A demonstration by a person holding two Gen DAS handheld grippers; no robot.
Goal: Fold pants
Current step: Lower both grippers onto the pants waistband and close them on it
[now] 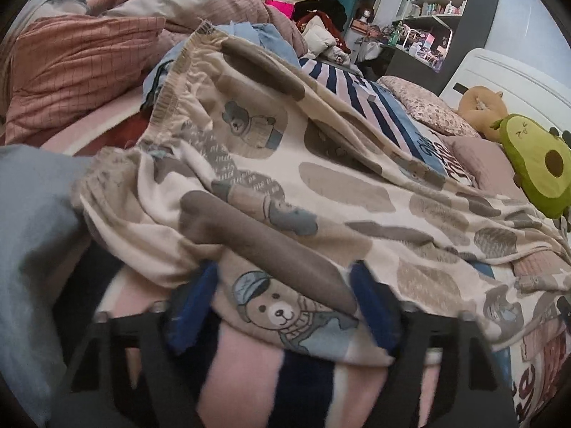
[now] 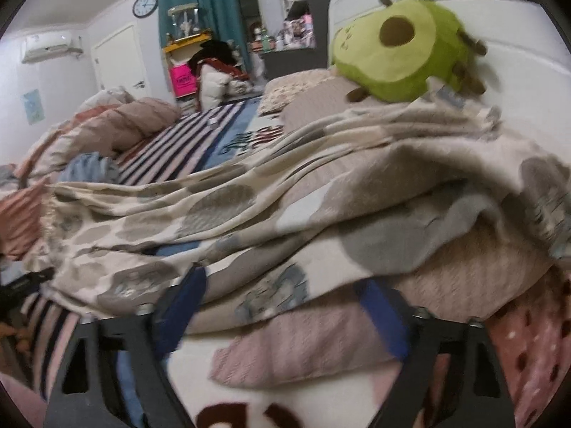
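Note:
The pants [image 1: 321,178] are cream with brown blotches and teddy-bear prints, spread crumpled across the bed. Their elastic waistband [image 1: 171,100] shows at the upper left of the left wrist view. My left gripper [image 1: 282,306] stands over the near edge of the cloth, a bear print lying between its blue pads [image 1: 192,303]. The jaws stand apart and I see no pinch on the cloth. In the right wrist view the pants [image 2: 249,214] run leftward in long folds. My right gripper [image 2: 285,310] straddles their near hem, its blue pads [image 2: 185,303] wide apart.
A striped pink and navy blanket [image 1: 342,82] covers the bed under the pants. An avocado plush [image 2: 403,46] lies by the white headboard [image 2: 517,71]. Rumpled pink quilts [image 1: 82,60] are piled at the left. Shelves [image 1: 439,7] and clutter stand at the far wall.

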